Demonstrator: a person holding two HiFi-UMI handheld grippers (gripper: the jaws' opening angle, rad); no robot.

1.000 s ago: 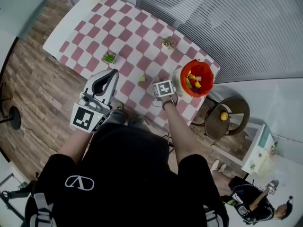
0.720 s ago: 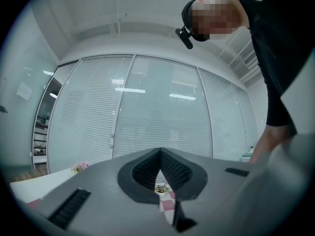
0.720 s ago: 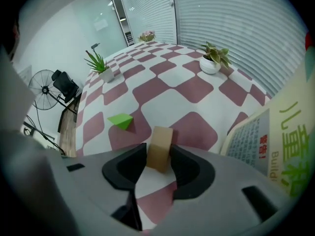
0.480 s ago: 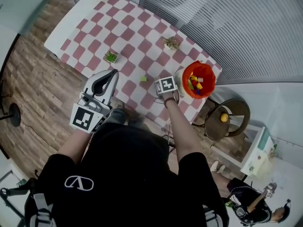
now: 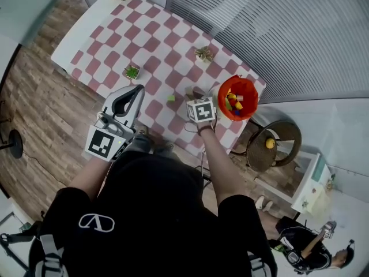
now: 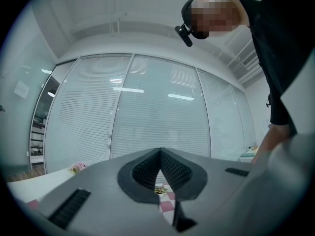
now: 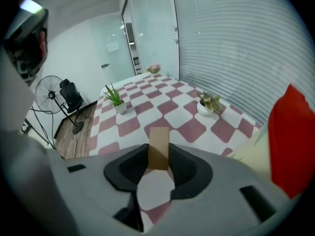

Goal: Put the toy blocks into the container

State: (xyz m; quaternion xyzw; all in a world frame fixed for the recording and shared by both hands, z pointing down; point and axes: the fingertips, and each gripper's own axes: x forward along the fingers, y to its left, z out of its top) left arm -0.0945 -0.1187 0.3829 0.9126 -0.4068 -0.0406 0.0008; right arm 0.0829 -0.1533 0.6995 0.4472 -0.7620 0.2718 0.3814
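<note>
Two grippers show in the head view over a table (image 5: 86,36) with a pink-and-white checked cloth. The right gripper (image 5: 197,97) sits at centre frame, just left of the red container (image 5: 249,90), which stands at the table's right corner with coloured blocks (image 5: 233,103) inside. A second ago this gripper was low on the cloth. Now it has come up, and a tan block (image 5: 192,91) pokes out beyond its marker cube. A green block (image 5: 171,98) lies on the cloth to its left, where it lay before. The left gripper (image 5: 137,91), at lower left off the table edge, has not shifted.

In the left gripper view the ribbed pads (image 6: 147,168) meet at their tips with nothing between them. White blinds (image 6: 147,107) fill the background.

In the right gripper view the jaws have just been closing and now clamp the tan block, which stands upright between the pads above the checked cloth. The red container fills the right edge. Two potted plants (image 7: 209,103) stand further back on the table, and a floor fan (image 7: 49,100) is at left.
</note>
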